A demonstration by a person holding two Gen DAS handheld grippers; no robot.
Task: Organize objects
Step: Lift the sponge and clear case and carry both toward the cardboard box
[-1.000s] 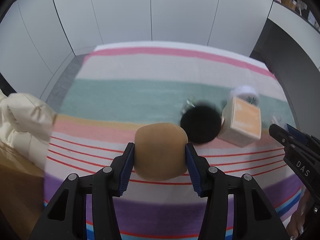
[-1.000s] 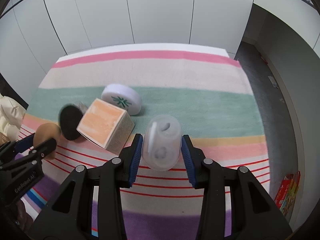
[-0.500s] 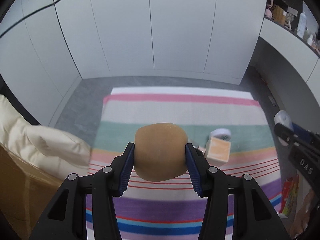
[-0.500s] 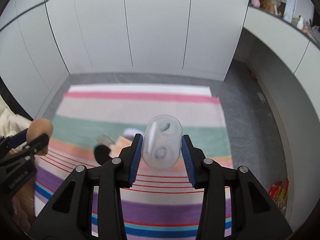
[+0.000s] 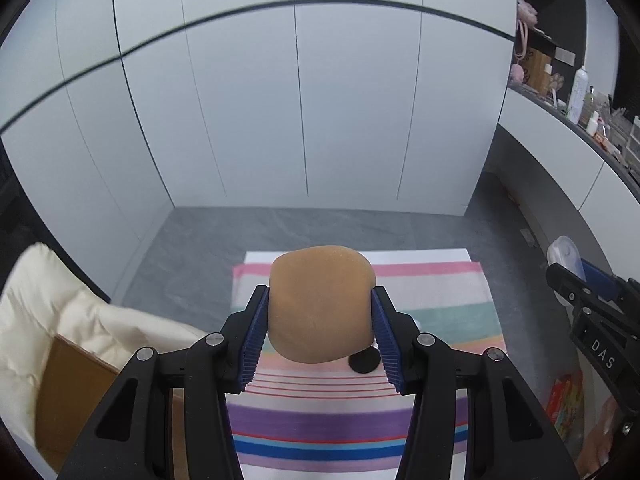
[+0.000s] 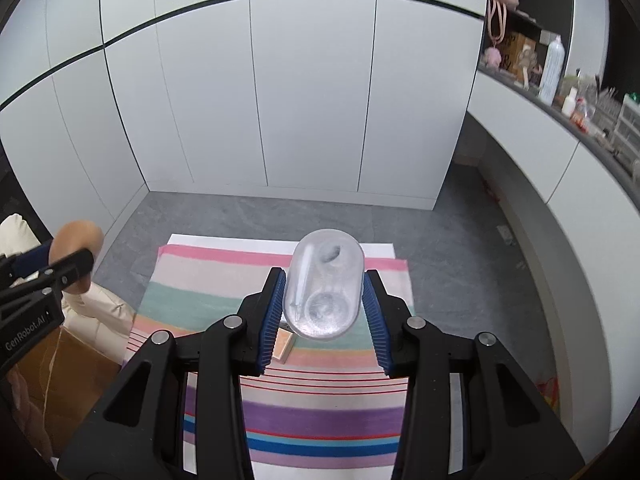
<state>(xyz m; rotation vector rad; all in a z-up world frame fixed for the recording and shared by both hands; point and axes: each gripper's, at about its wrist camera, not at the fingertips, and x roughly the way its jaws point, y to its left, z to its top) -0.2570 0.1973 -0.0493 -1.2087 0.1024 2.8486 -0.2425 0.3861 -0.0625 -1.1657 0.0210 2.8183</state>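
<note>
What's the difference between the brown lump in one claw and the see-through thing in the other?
The tan sponge is solid and opaque with a matte, plain surface; the clear capsule case is transparent, showing round shapes and a thin stick inside. The sponge is a squat rounded block, while the case is a longer pill shape. Both are held off the striped rug, one pinched in the left gripper, one in the right gripper.
</note>
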